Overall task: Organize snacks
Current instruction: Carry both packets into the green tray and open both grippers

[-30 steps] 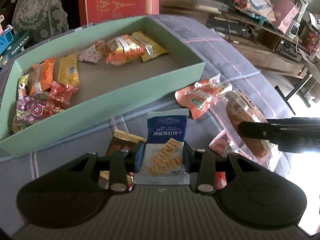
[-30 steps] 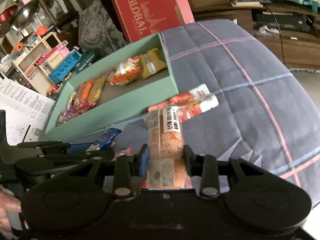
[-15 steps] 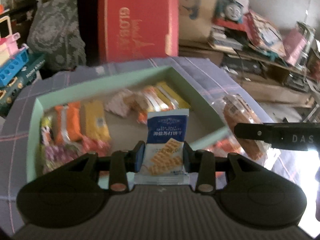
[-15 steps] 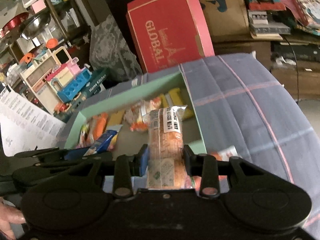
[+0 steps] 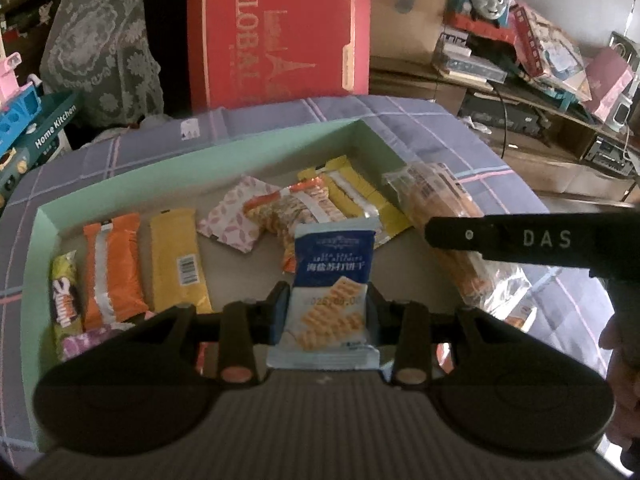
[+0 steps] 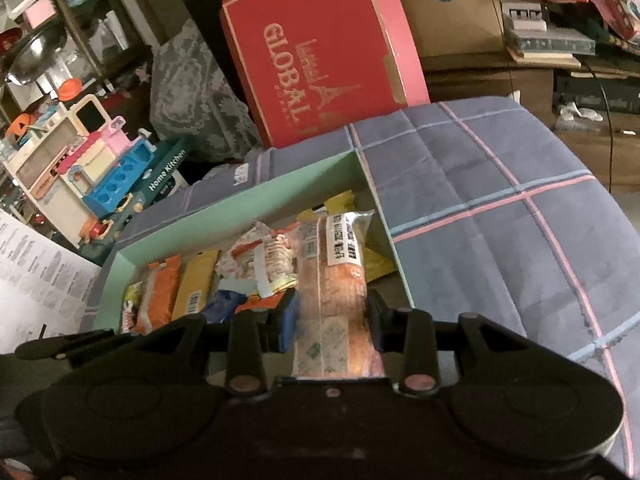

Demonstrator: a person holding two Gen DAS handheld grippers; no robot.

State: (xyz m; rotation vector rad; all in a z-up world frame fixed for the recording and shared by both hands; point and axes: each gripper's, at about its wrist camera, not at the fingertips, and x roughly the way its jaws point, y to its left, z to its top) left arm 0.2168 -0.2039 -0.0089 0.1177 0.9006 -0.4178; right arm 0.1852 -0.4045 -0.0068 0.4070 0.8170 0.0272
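Left tool (image 5: 327, 312): pinching a blue-and-white foil cracker packet (image 5: 329, 280) by its sides, held upright over the middle of the box.
Right tool (image 6: 333, 322): pinching a long clear-wrapped orange bread snack (image 6: 334, 276) near its lower end, its top reaching over the right end of the box.
Box: shallow mint-green cardboard box (image 5: 120, 176) on a purple plaid-covered table (image 6: 500, 216), already holding an orange bar wrapper (image 5: 112, 268), a yellow bar wrapper (image 5: 178, 260), a pink leaf-print sachet (image 5: 236, 220) and other packets.
Step, as I judge it: both snacks poised for release into the box.
Risk, crowding: the tools hang close together; letting go at once could stack one snack on the other.
Risk, overhang: the long bread snack may catch the right wall and tip out onto the table.
Risk, grip: a slippery foil packet could twist as the tool spreads.
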